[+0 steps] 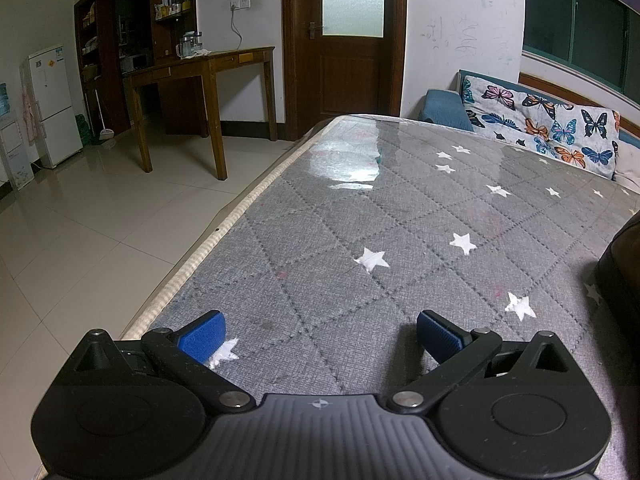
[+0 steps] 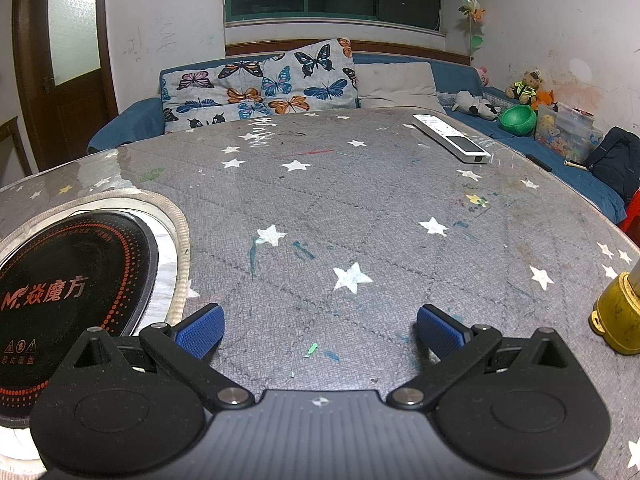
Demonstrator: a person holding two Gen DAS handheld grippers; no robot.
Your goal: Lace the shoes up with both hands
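My left gripper (image 1: 320, 336) is open and empty, low over the grey star-patterned table cover (image 1: 360, 220) near its left edge. A dark rounded object (image 1: 622, 280) shows at the right edge of the left wrist view; I cannot tell whether it is the shoe. My right gripper (image 2: 320, 332) is open and empty, low over the same cover (image 2: 360, 208). No shoe or lace shows in the right wrist view.
A black induction cooktop (image 2: 68, 280) is set into the table left of my right gripper. A brass-coloured object (image 2: 618, 316) stands at the right edge. A white remote (image 2: 452, 138) lies at the far right. A sofa with butterfly cushions (image 2: 260, 84) is behind the table.
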